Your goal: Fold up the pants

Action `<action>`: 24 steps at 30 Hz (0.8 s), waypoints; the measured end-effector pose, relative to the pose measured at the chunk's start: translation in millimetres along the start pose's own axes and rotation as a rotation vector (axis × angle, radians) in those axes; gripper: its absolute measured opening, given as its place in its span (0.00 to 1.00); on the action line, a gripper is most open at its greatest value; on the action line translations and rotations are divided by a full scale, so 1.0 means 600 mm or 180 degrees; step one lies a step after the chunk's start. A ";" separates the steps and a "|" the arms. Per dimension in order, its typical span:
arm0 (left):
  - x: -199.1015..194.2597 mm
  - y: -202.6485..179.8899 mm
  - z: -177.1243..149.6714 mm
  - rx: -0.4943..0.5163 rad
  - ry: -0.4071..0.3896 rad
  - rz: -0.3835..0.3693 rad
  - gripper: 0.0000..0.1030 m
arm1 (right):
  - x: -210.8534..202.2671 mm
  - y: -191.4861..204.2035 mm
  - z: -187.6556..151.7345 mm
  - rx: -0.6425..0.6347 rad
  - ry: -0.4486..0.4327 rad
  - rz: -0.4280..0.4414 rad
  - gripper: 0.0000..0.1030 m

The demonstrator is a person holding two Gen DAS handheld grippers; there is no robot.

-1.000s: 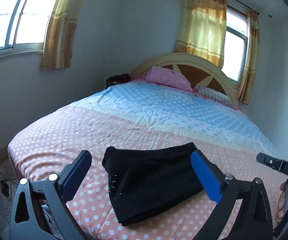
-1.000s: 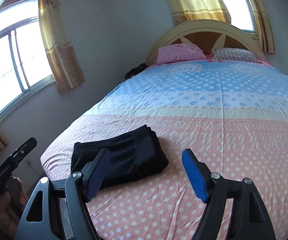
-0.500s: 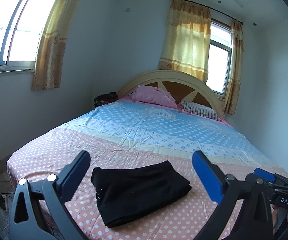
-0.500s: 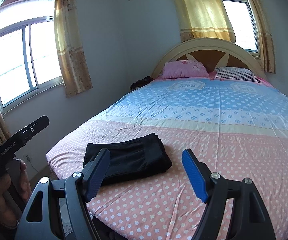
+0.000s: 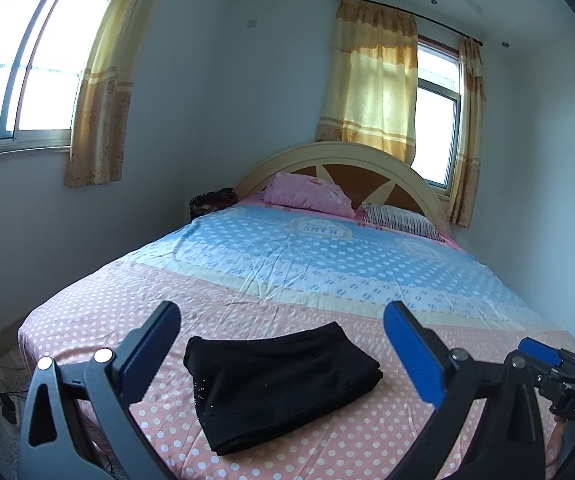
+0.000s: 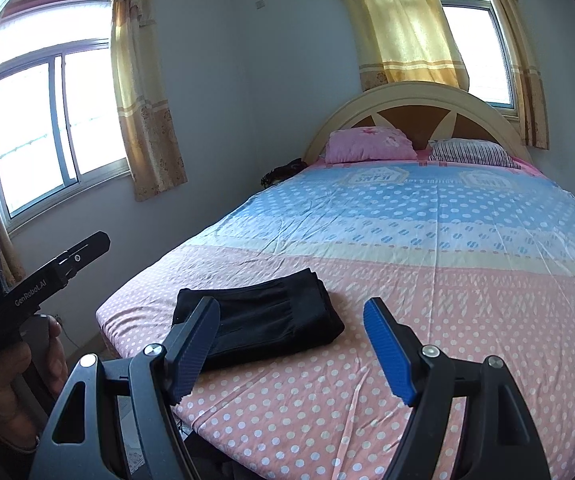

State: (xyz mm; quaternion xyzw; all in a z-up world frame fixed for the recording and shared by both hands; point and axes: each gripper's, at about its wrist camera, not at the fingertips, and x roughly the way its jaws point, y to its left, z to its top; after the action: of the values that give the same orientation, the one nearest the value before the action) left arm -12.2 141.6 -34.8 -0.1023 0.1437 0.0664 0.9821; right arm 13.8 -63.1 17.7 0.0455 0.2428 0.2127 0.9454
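- Pants (image 5: 281,386), black, lie as a compact folded bundle on the pink dotted end of the bed (image 5: 327,264), close to the foot-end corner nearest the side window (image 6: 51,128) and far from the headboard (image 5: 339,168).
- Long axis of the bundle, judged from both wrist views, runs roughly across the bed, parallel to the foot edge, with one short end toward that window-side edge and the other toward the bed's middle.
- Left gripper (image 5: 283,356) hangs above and short of the pants, its jaws spread wide with nothing between them; in the left wrist view the bundle sits centred between the two fingers, straight ahead and below.
- Right gripper (image 6: 291,348) is also spread apart and empty; from it the pants lie ahead and to the left, partly behind its left finger (image 6: 193,348), so it is offset toward the bed's middle.
- Neither gripper touches the cloth.
- Left is probably the nearer and better lined up, so any further tidy or extra fold would most naturally start from it, dropping onto the near long edge.
- The fold looks largely finished: layered edges show at the end toward the bed's middle, and no loose leg trails out.
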 end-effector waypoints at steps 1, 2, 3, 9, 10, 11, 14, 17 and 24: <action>-0.001 -0.002 0.000 0.0005 0.0004 0.0003 1.00 | 0.001 0.000 -0.001 0.0004 0.0002 0.0005 0.74; 0.000 -0.003 0.000 0.0006 0.0008 0.0002 1.00 | 0.001 -0.001 -0.001 0.0008 0.0004 0.0007 0.74; 0.000 -0.003 -0.001 0.0005 0.0012 0.0003 1.00 | 0.002 0.000 -0.002 0.0010 0.0005 0.0006 0.74; 0.001 -0.002 0.000 0.0006 0.0014 0.0005 1.00 | 0.005 0.000 -0.007 0.0009 0.0032 0.0011 0.74; 0.001 -0.002 0.000 0.0008 0.0017 0.0005 1.00 | 0.006 0.000 -0.008 0.0008 0.0038 0.0011 0.74; 0.001 -0.002 -0.001 0.0007 0.0016 0.0009 1.00 | 0.007 0.001 -0.009 0.0009 0.0043 0.0010 0.74; 0.001 -0.003 -0.002 0.0012 0.0026 0.0012 1.00 | 0.008 0.000 -0.009 0.0011 0.0045 0.0005 0.74; 0.003 -0.003 -0.002 0.0024 0.0034 0.0009 1.00 | 0.008 0.000 -0.010 0.0018 0.0041 -0.0002 0.74; 0.005 -0.004 -0.003 0.0032 0.0046 0.0019 1.00 | 0.008 0.001 -0.012 0.0017 0.0047 0.0002 0.74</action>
State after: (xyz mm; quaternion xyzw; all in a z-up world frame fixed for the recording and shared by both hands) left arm -9.5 139.3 -37.3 -0.0974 0.1515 0.0679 0.9813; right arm 13.9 -60.7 9.5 0.0465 0.2504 0.2126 0.9434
